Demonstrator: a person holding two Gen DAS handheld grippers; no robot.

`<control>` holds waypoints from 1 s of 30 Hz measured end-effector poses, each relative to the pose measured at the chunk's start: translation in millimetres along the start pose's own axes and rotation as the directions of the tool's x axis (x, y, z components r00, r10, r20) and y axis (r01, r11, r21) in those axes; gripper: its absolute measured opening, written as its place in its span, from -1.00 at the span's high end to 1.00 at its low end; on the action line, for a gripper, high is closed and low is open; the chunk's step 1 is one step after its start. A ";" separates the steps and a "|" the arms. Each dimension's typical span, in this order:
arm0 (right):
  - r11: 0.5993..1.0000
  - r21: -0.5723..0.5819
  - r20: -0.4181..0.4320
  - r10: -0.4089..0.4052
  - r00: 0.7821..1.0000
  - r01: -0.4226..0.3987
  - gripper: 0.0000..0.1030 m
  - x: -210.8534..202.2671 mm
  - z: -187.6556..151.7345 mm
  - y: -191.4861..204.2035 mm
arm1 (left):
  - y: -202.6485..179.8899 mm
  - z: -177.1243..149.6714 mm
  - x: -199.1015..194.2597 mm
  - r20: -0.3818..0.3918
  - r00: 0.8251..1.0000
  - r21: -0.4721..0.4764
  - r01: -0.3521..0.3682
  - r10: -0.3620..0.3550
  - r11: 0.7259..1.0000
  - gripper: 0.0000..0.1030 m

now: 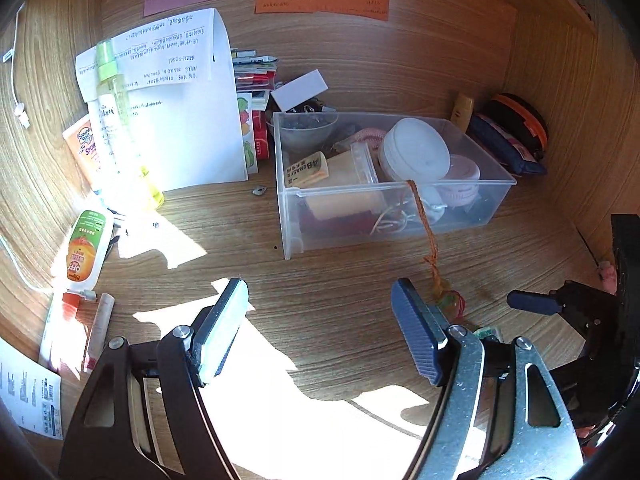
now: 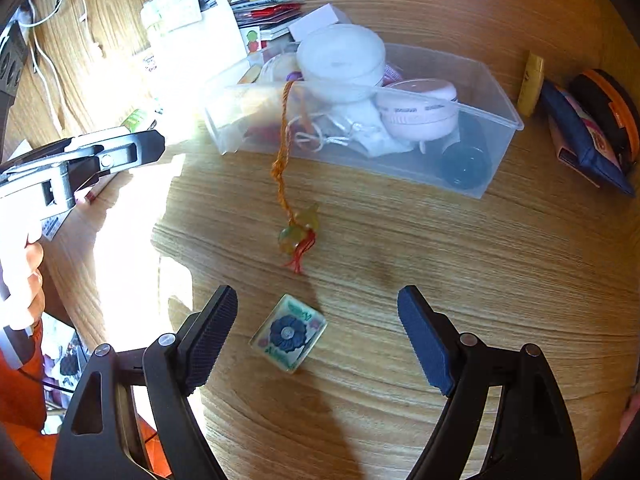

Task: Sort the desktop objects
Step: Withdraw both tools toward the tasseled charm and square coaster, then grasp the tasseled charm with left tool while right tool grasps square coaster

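Note:
A clear plastic bin [image 1: 496,188] [image 2: 500,92] stands on the wooden desk, holding a white round jar [image 1: 414,148] [image 2: 340,56], a pink fan, an eraser and cords. An orange cord with a bead charm [image 2: 298,232] [image 1: 450,300] hangs over the bin's front wall onto the desk. A small square flower tile [image 2: 288,332] lies flat between the open jaws of my right gripper [image 2: 318,336]. My left gripper [image 1: 320,328] is open and empty over bare desk, left of the charm. Each gripper shows in the other's view, the right one [image 1: 532,302] and the left one [image 2: 132,148].
A spray bottle [image 1: 114,120], sunscreen tube [image 1: 82,148] and white paper bag [image 1: 188,120] stand at the back left. A repellent tube [image 1: 82,248] and lip balm [image 1: 98,332] lie at left. A navy pouch [image 1: 508,148] [image 2: 580,140] and black-orange disc [image 1: 520,120] lean at the back right.

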State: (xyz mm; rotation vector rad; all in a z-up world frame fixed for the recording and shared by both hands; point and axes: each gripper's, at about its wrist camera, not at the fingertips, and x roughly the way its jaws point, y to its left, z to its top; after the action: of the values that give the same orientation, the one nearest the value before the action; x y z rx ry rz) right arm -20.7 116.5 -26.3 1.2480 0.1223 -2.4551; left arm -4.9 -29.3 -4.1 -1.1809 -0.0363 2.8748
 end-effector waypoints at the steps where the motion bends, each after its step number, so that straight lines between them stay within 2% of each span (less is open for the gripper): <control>1: 1.000 -0.007 0.002 -0.004 1.000 0.004 -0.56 0.4 -2.7 3.3 | 0.6 -3.7 0.1 -0.006 1.000 -0.002 0.002 -0.002 1.000 -0.43; 6: 0.999 -0.032 0.006 -0.001 1.000 0.001 -0.52 2.3 -11.5 12.7 | 3.6 -20.8 4.0 -0.048 0.999 -0.011 0.007 -0.007 1.000 -0.43; 12: 0.998 -0.053 0.021 -0.033 0.999 0.034 -0.09 -0.7 -16.0 14.5 | -0.1 -25.0 6.6 -0.066 0.997 -0.008 0.033 -0.033 0.999 -0.43; 19: 0.998 -0.038 0.033 -0.055 0.998 0.056 0.47 -7.4 -17.6 3.3 | -26.8 -16.9 20.4 -0.086 0.993 0.036 0.089 -0.086 0.995 -0.43; 24: 0.996 0.007 0.049 -0.088 0.995 0.087 0.54 -16.0 -17.9 -20.5 | -57.9 -11.0 35.5 -0.114 0.986 0.103 0.130 -0.119 0.986 -0.43; 30: 0.992 0.050 0.071 -0.117 0.991 0.114 0.56 -22.7 -11.7 -46.1 | -88.1 -3.5 56.6 -0.152 0.982 0.165 0.141 -0.116 0.976 -0.43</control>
State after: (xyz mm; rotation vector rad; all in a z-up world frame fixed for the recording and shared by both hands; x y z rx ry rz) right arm -16.9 168.7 -19.7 1.1984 0.1221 -2.6134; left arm -40.8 61.0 -43.4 -1.2927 0.1359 2.6146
